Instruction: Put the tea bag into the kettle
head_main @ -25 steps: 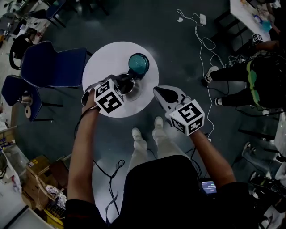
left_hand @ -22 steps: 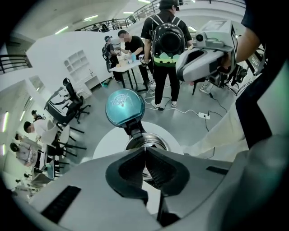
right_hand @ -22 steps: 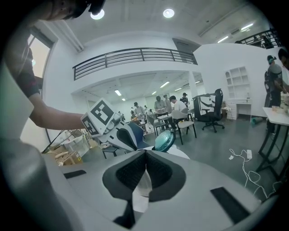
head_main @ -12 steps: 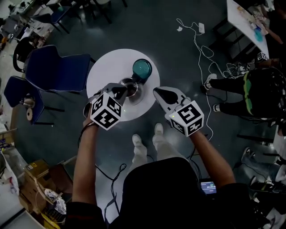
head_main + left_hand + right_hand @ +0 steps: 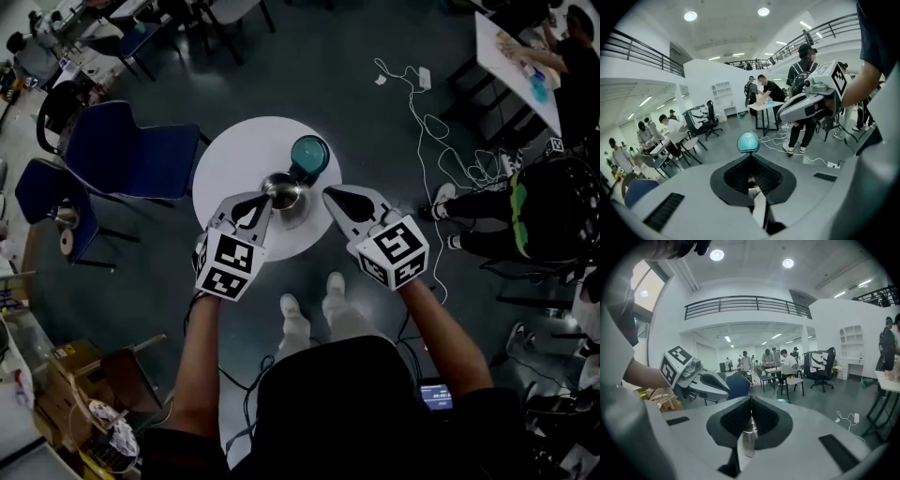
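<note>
A round white table (image 5: 230,155) carries a steel kettle (image 5: 284,191) with its mouth uncovered and a teal round cup (image 5: 309,154) just behind it. My left gripper (image 5: 268,198) hovers at the kettle's near-left side with its jaws shut and nothing showing between them. My right gripper (image 5: 327,193) hangs at the kettle's right, off the table's edge, jaws also shut. In the left gripper view the teal cup (image 5: 748,142) stands right past the closed fingertips (image 5: 750,155). The right gripper view shows the kettle (image 5: 749,439) under its closed jaws. No tea bag is in sight.
Two blue chairs (image 5: 131,150) stand left of the table. White cables (image 5: 427,103) trail across the floor at the right, near a seated person (image 5: 534,197). Boxes (image 5: 80,361) crowd the lower left. My shoes (image 5: 292,306) are under the table's near edge.
The left gripper has drawn back from over the kettle's mouth, down and towards me. The right gripper has hardly moved.
</note>
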Demonstrator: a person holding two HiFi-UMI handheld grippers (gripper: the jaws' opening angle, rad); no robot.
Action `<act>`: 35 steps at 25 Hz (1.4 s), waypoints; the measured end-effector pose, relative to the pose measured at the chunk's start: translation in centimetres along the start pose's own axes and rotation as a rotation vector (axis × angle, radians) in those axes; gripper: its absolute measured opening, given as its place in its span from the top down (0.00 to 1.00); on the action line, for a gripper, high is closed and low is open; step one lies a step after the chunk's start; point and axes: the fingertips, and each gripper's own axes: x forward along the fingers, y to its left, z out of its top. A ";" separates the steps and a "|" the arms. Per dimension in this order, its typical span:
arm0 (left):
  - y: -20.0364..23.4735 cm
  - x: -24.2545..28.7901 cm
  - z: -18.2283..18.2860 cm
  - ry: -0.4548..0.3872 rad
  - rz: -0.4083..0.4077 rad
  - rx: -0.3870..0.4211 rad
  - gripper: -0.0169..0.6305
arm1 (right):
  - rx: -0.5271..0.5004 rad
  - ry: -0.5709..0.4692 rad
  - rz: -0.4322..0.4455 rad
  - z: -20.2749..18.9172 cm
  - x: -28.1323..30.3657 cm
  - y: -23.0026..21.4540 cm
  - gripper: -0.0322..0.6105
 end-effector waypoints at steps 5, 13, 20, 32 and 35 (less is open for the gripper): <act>0.3 -3.4 0.7 -0.125 0.038 -0.130 0.95 | -0.010 -0.026 -0.007 1.7 0.3 1.7 0.92; 0.4 -8.2 0.5 -0.284 0.066 -0.200 0.95 | 0.026 -0.086 -0.017 3.9 0.6 5.5 0.92; 0.1 -11.4 0.1 -0.348 -0.003 -0.213 0.95 | -0.001 -0.107 -0.064 4.7 0.8 8.9 0.92; 0.6 -15.2 1.0 -0.456 0.014 -0.233 0.95 | -0.058 -0.155 -0.094 7.3 -0.5 11.8 0.92; -0.1 -15.5 1.6 -0.474 0.019 -0.236 0.95 | -0.067 -0.158 -0.094 7.2 -1.5 12.0 0.92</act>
